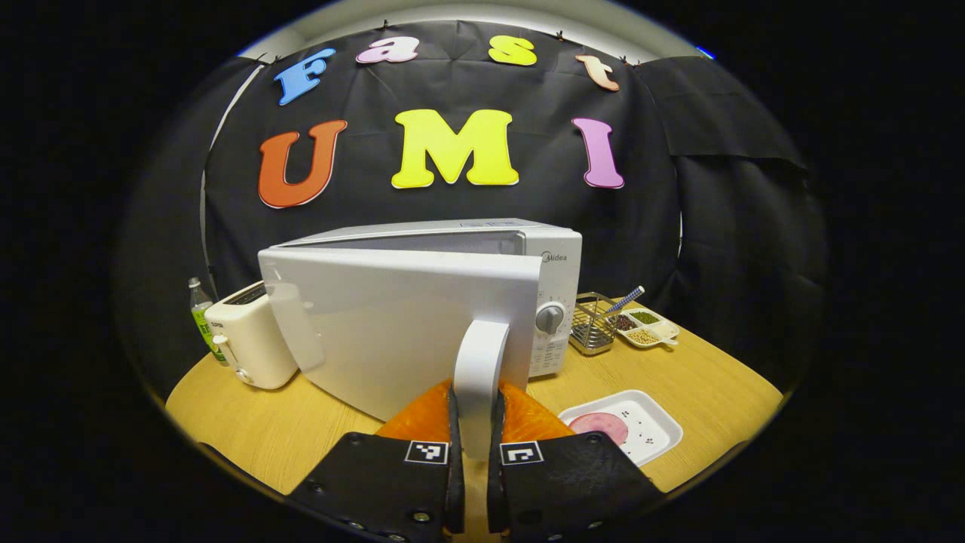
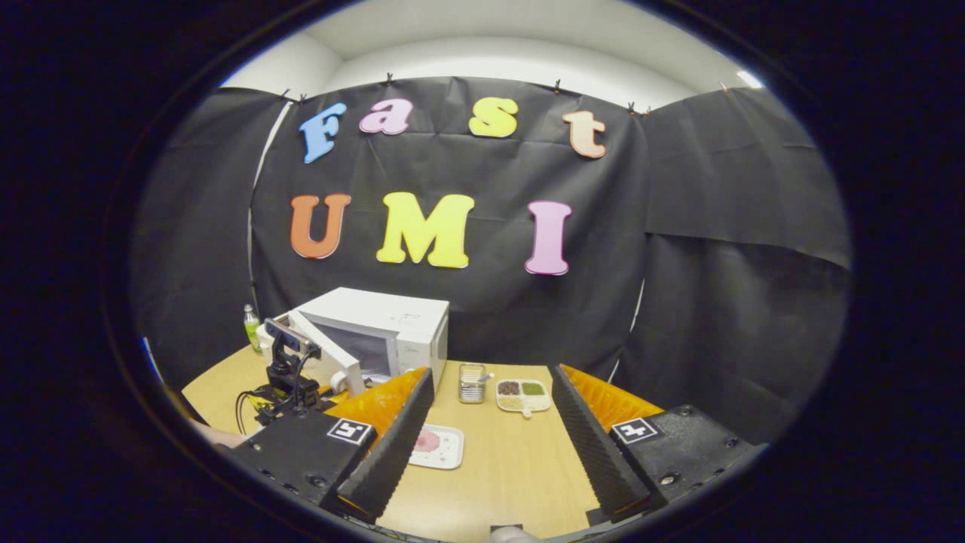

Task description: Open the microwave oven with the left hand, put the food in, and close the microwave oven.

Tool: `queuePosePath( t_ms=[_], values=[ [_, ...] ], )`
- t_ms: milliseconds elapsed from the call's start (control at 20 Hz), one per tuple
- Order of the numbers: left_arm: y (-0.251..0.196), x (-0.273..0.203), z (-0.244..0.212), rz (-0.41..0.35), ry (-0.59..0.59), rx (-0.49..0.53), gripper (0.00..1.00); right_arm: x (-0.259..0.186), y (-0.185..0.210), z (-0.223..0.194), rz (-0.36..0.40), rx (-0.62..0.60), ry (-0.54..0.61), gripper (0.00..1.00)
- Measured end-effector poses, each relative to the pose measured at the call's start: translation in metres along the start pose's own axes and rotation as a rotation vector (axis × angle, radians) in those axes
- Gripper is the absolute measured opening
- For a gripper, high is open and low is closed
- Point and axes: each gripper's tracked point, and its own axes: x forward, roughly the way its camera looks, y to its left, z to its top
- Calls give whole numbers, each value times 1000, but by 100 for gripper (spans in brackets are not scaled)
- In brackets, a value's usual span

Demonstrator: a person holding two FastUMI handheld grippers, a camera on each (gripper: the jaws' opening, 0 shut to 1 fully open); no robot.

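A white microwave (image 1: 554, 260) stands on the wooden table, its door (image 1: 392, 324) swung partly out. My left gripper (image 1: 476, 445) is shut on the door's white handle (image 1: 479, 377). A white tray (image 1: 641, 422) with a pink slice of food (image 1: 599, 426) lies to the right of the handle. In the right gripper view, my right gripper (image 2: 490, 452) hangs open above the table, well back from the microwave (image 2: 377, 320), with nothing between its fingers. The food tray (image 2: 437, 446) lies beside its left finger. The left gripper (image 2: 290, 377) shows at the half-open door (image 2: 328, 351).
A cream toaster (image 1: 249, 343) and a green bottle (image 1: 200, 317) stand left of the microwave. A wire rack (image 1: 592, 324) and a divided dish of grains (image 1: 648, 326) sit to its right. The table's rounded edge (image 1: 226, 452) runs close in front.
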Motion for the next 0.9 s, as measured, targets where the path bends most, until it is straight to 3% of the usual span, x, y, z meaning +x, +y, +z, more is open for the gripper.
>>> queuePosePath(
  t_ms=[200,500,550,600,650,750,900],
  values=[
    [29,-33,-13,51,15,13,14,5,37,-4,78,-11,11,92],
    [77,-73,-20,110,8,99,34,5,74,-14,151,-3,26,92],
    [82,-78,-21,109,8,94,52,4,79,-15,160,6,29,92],
    [90,-83,-21,123,7,94,55,4,83,-15,167,16,31,100],
    [100,-89,-19,140,-1,99,63,4,87,-17,174,23,35,100],
    [113,-99,-16,155,-18,100,91,3,94,-19,184,30,38,100],
    [136,-115,-16,194,-17,106,95,1,104,-24,202,35,43,92]
  ],
)
